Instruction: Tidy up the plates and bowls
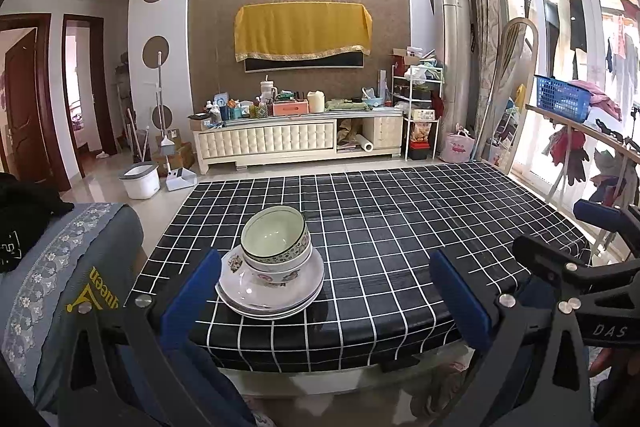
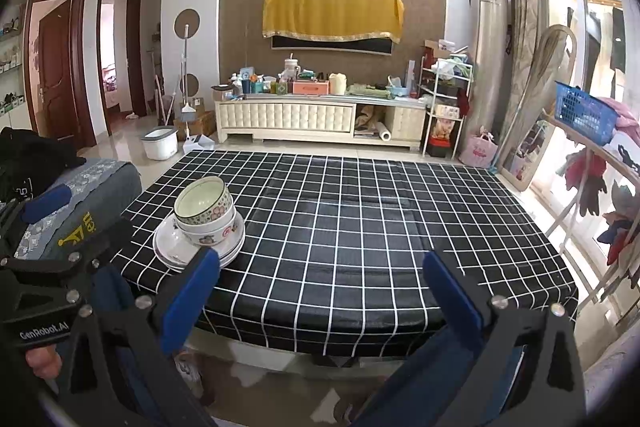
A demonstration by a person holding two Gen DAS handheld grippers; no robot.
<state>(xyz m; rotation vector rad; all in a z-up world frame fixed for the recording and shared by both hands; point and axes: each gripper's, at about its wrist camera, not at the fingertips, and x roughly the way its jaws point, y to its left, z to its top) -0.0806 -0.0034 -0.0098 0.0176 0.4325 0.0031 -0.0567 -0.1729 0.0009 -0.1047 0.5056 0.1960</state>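
Observation:
Two stacked patterned bowls (image 1: 276, 245) sit on a stack of white plates (image 1: 272, 291) near the front left of the black checked table (image 1: 400, 227). The same bowls (image 2: 206, 211) and plates (image 2: 176, 247) show in the right wrist view. My left gripper (image 1: 326, 291) is open and empty, held back at the table's front edge, its left finger just left of the plates. My right gripper (image 2: 320, 291) is open and empty, to the right of the stack, also at the front edge. Each gripper shows at the side of the other's view.
A grey-covered sofa arm (image 1: 60, 267) stands left of the table. A clothes rack with a blue basket (image 1: 562, 97) stands to the right. Beyond the table are a cluttered TV cabinet (image 1: 296, 135) and a white bucket (image 1: 140, 181) on the floor.

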